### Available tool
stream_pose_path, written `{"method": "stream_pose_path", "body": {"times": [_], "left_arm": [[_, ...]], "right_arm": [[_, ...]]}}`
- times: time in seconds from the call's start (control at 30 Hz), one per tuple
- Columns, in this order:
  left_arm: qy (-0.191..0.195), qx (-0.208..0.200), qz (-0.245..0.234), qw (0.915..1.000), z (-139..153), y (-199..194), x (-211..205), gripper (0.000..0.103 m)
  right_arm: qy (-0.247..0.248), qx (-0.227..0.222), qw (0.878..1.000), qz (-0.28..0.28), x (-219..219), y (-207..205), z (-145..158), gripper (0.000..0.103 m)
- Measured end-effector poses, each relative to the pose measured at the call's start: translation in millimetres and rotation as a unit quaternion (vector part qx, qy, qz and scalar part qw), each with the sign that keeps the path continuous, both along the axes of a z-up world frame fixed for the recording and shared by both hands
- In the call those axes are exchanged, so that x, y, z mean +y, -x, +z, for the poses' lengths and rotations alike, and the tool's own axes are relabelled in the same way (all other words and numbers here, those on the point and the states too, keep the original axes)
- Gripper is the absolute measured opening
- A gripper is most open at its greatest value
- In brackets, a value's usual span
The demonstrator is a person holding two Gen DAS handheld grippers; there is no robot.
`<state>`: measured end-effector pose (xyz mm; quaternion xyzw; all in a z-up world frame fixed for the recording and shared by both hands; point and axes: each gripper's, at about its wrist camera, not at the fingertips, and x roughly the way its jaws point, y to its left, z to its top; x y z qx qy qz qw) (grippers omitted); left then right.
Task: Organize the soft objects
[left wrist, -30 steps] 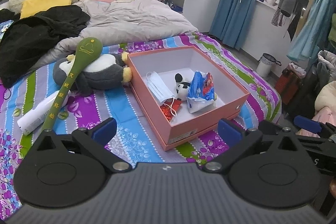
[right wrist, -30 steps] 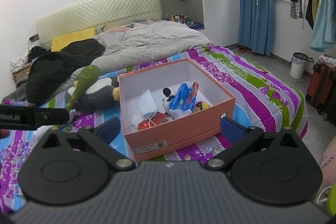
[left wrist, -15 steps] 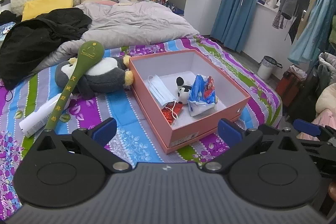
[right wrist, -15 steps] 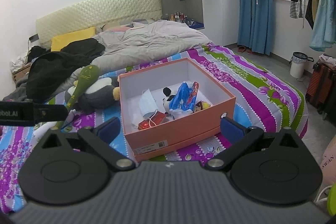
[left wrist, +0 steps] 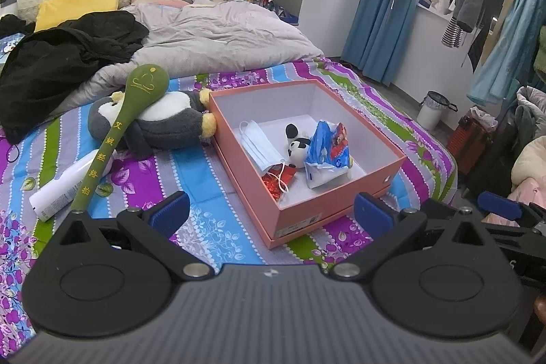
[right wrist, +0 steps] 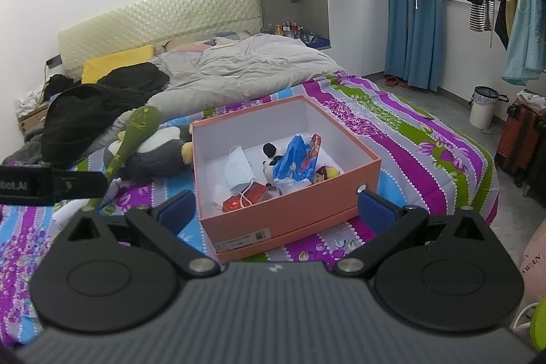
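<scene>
A pink open box (left wrist: 338,190) (right wrist: 297,220) sits on the striped bedsheet and holds a face mask (left wrist: 259,147), a small panda toy (left wrist: 297,147), a blue tissue pack (left wrist: 329,149) and a red packet (left wrist: 274,181). Left of the box lies a grey and white plush penguin (left wrist: 163,125) (right wrist: 160,152) with a green padded massage stick (left wrist: 119,128) across it. A white tube (left wrist: 65,185) lies beside the stick. My left gripper (left wrist: 271,214) and right gripper (right wrist: 274,208) both hang open and hold nothing, short of the box's near side.
A black coat (left wrist: 58,63) and a grey duvet (left wrist: 218,36) cover the far half of the bed. Clothes hang by the blue curtains (right wrist: 414,9) on the right. A white bin (right wrist: 484,106) and a suitcase (right wrist: 518,139) stand on the floor.
Both views have shifted only slightly; the left view has drawn back a little from the box. Nothing on the bed has moved.
</scene>
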<state>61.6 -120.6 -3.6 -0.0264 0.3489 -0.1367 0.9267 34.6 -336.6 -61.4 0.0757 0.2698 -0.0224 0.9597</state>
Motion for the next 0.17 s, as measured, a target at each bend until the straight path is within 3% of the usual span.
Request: {"method": "stream_pose_path", "body": {"times": [0.17], "left_arm": [[0.003,0.001,0.001,1.0000,-1.0,-0.8,1.1,0.103]], "right_arm": [[0.000,0.000,1.000,0.000,-0.3,0.1,0.0,0.103]]}}
